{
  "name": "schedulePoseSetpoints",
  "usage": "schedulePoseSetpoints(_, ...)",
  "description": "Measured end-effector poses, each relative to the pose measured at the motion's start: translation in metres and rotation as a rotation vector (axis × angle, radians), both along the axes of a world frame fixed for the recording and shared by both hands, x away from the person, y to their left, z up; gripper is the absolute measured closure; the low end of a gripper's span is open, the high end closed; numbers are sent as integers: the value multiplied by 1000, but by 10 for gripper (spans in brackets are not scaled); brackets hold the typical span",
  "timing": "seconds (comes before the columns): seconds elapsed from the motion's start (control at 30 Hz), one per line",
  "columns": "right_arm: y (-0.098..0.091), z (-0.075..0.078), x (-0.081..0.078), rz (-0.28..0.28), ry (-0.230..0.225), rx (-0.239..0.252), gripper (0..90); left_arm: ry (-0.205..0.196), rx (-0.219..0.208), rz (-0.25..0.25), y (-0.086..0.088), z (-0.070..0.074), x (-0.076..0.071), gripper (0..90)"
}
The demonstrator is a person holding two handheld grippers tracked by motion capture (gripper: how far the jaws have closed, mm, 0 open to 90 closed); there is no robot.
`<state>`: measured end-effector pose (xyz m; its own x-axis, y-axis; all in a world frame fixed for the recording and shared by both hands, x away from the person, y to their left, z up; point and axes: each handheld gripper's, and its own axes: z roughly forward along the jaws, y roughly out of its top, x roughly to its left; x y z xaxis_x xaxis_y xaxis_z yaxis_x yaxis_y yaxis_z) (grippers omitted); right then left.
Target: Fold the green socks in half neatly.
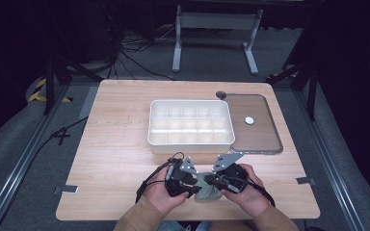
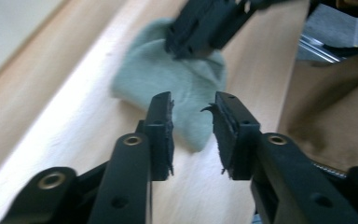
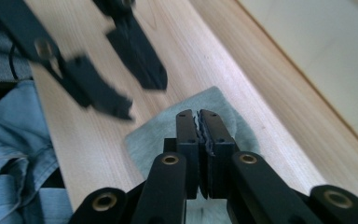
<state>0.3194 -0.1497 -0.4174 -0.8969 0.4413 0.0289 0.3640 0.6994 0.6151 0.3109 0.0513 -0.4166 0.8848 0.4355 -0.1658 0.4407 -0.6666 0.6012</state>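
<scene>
Both tongs sit at lower centre of the high view: left gripper [image 2: 193, 112] with jaws spread and nothing between the ragged black pads, right gripper [image 3: 198, 122] with jaws pressed together, pinching the grey-green cloth [image 1: 208, 188]. Light wooden table [image 1: 115, 159], smooth grain. White plastic tray [image 1: 191, 143], rectangular, gridded compartments, at centre. Cloth soft, limp, rounded edge, lying just below the tray between both hands.

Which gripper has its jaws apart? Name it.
The left gripper: its jaws stand apart over the grey-green cloth. The right gripper is shut.
</scene>
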Motion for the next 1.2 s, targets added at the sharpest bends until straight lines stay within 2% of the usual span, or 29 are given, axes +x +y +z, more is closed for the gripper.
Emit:
schedulePoseSetpoints(0.13, 0, -11, 4, -8, 28, -54, 881, -4, 15, 32, 8, -3, 6, 723)
schedulePoseSetpoints(0.27, 2, -28, 6, -17, 47, -142, 890, 7, 24, 46, 9, -9, 11, 726)
schedulePoseSetpoints(0.3, 1, -30, 6, -22, 45, -129, 891, 2, 37, 43, 9, -10, 12, 728)
schedulePoseSetpoints(0.47, 0, -30, 4, -22, 43, -126, 891, 12, 70, 25, 5, -17, 15, 727)
schedulePoseSetpoints(0.53, 0, -30, 4, -29, 39, -126, 891, 12, 70, 21, 4, -20, 16, 724)
schedulePoseSetpoints(0.73, -2, -31, 4, -26, 44, -107, 893, 24, 106, -31, -3, -31, 18, 741)
schedulePoseSetpoints(0.8, -2, -31, 4, -26, 44, -105, 893, 19, 102, -33, -4, -33, 18, 753)
schedulePoseSetpoints(0.93, -2, -32, 3, -23, 46, -91, 895, 32, 134, -67, -11, -38, 17, 773)
schedulePoseSetpoints(1.13, 1, -34, 1, -4, 57, -59, 895, 7, 130, -99, -14, -40, 16, 740)
schedulePoseSetpoints(1.2, 2, -34, 0, -4, 64, -54, 895, -9, 127, -130, -14, -37, 16, 732)
